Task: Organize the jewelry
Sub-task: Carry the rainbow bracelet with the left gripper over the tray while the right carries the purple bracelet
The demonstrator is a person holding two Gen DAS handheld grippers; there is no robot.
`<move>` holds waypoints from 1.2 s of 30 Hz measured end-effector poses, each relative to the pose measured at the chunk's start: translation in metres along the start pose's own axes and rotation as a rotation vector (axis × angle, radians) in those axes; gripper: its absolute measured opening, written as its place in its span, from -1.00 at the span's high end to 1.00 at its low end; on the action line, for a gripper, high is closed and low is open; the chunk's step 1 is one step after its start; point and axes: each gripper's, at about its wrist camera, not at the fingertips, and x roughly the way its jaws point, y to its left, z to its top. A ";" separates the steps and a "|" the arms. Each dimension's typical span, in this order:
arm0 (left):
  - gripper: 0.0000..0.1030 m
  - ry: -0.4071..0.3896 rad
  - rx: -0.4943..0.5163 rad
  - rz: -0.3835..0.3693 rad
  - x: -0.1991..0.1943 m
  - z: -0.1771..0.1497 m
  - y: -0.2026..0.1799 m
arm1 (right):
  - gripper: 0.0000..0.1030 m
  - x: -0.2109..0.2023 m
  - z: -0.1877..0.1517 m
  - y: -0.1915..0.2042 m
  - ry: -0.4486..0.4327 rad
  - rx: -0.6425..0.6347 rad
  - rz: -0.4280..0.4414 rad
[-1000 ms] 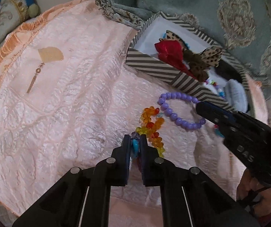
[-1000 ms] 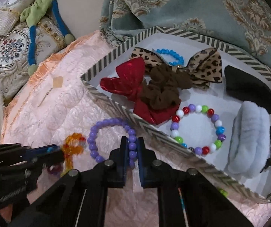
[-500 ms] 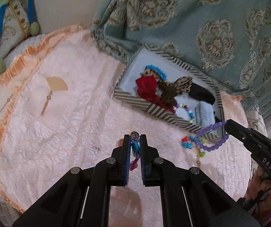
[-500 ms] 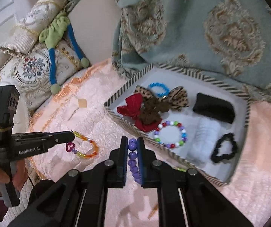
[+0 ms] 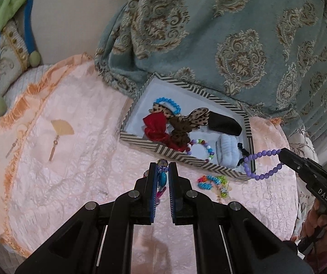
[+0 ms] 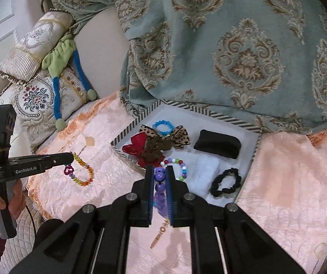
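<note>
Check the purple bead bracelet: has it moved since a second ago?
Yes. The purple bead bracelet lay on the pink quilt beside the striped box; now it hangs lifted from the right tongs, clear of the quilt, near the box's corner.

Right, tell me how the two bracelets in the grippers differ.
The purple bracelet in the right gripper has beads of one colour; the multicoloured bracelet in the left gripper mixes orange, yellow and red. The multicoloured bracelet carries a magenta heart charm; the purple bracelet shows none. Both hang clear of the pink cover.
</note>
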 end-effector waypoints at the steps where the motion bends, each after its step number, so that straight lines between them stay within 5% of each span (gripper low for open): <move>1: 1.00 -0.002 0.008 0.004 0.000 0.002 -0.004 | 0.82 -0.001 0.000 -0.001 -0.002 -0.001 -0.002; 16: 1.00 0.000 0.071 0.039 0.020 0.015 -0.036 | 0.82 -0.003 -0.003 -0.014 0.003 0.010 -0.026; 36: 1.00 0.019 0.089 0.116 0.065 0.041 -0.028 | 0.82 0.038 0.003 -0.036 0.033 0.059 -0.011</move>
